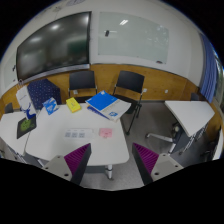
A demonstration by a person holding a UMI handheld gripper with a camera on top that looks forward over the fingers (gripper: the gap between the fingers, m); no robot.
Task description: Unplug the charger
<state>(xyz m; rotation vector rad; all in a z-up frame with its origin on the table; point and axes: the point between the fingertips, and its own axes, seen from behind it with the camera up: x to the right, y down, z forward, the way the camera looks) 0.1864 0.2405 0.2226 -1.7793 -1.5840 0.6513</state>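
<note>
Magenta pads on both fingers [80, 157], nearest the camera; gripper [113, 160] spread wide, nothing between the fingers, held high above the floor.

Just beyond the fingertips: white table [60, 140], its near edge roughly level with the left finger. On it a few small pink and white items [88, 132], too small to identify. Farther along the tabletop, a blue folder or book [102, 103], a yellow object [73, 104], and a small blue item [51, 106].

Charger: cannot pick it out with certainty; no plug or cable resolves among the tabletop items.

A second white table [195, 117] stands to the right, well apart, grey floor between.

Behind the table: dark chairs [83, 81], one blue-backed chair [40, 92] at left.

Farthest: wood-panelled lower wall, dark screen [52, 45], whiteboard [130, 40] beside it.
</note>
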